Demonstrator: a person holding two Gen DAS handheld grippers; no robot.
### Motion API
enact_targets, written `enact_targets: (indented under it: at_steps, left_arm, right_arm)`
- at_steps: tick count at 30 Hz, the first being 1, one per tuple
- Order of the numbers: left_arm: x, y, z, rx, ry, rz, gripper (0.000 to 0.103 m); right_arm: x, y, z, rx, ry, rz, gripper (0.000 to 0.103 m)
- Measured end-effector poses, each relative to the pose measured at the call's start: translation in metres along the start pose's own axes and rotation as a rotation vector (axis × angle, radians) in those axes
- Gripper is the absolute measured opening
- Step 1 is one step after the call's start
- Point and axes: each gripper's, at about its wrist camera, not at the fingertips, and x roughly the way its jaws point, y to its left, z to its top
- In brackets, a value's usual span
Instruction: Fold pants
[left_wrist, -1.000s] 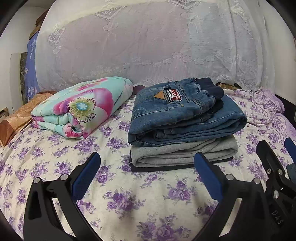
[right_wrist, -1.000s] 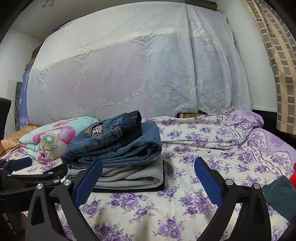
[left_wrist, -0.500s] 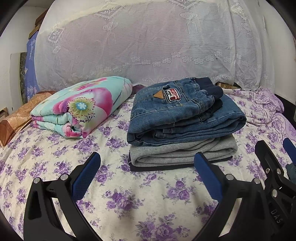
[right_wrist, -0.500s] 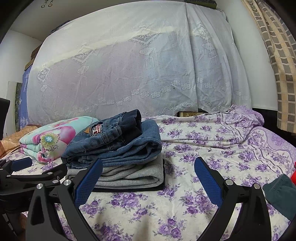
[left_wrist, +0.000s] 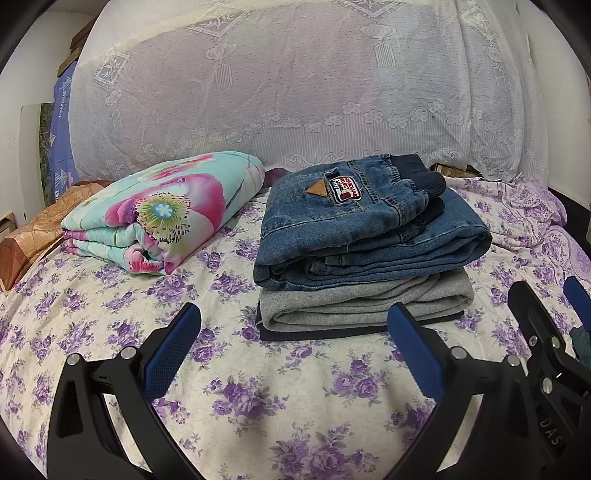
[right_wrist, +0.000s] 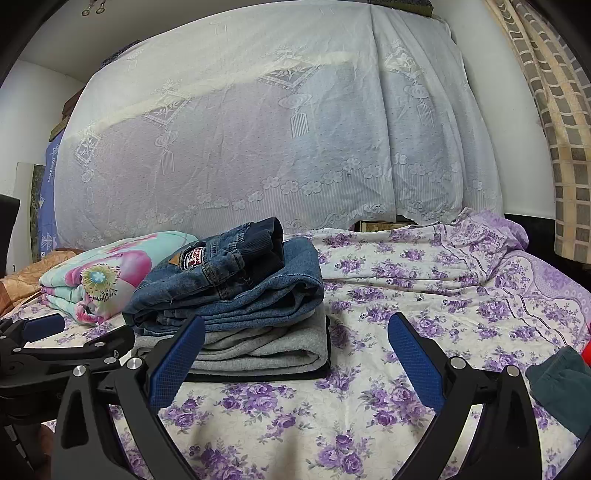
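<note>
Since the folded jeans (left_wrist: 369, 236) already sit squared atop the grey pants (left_wrist: 365, 306), both grippers hang clear. The left gripper (left_wrist: 293, 345) and right gripper (right_wrist: 295, 350) stand with jaws wide apart, holding nothing.

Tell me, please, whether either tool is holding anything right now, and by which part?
Nothing is held: the left tool and right tool are both open above the bedsheet.

Floral-sheeted bed (left_wrist: 229, 398); lace drape (right_wrist: 280, 147); checked curtain (right_wrist: 554, 110).

My left gripper (left_wrist: 293, 339) and right gripper (right_wrist: 295, 349) hover side by side before the stack (left_wrist: 364, 254), jaws wide, gripping nothing.
</note>
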Motion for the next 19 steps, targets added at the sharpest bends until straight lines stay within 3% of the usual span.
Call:
enact_targets:
  at_steps: [12,19]
  left_arm:
    - [-0.0045,-0.0013,-0.0007,0.003,-0.019,0.011,0.099]
    - [0.0011,-0.0010,0.0006,0.003,0.009,0.015,0.099]
  right_arm:
    - [0.0021,-0.0009,-0.0011,0.012,0.005,0.002,0.100]
    - [0.0011,0.0031,-0.0015,-0.002,0.003,-0.004,0.100]
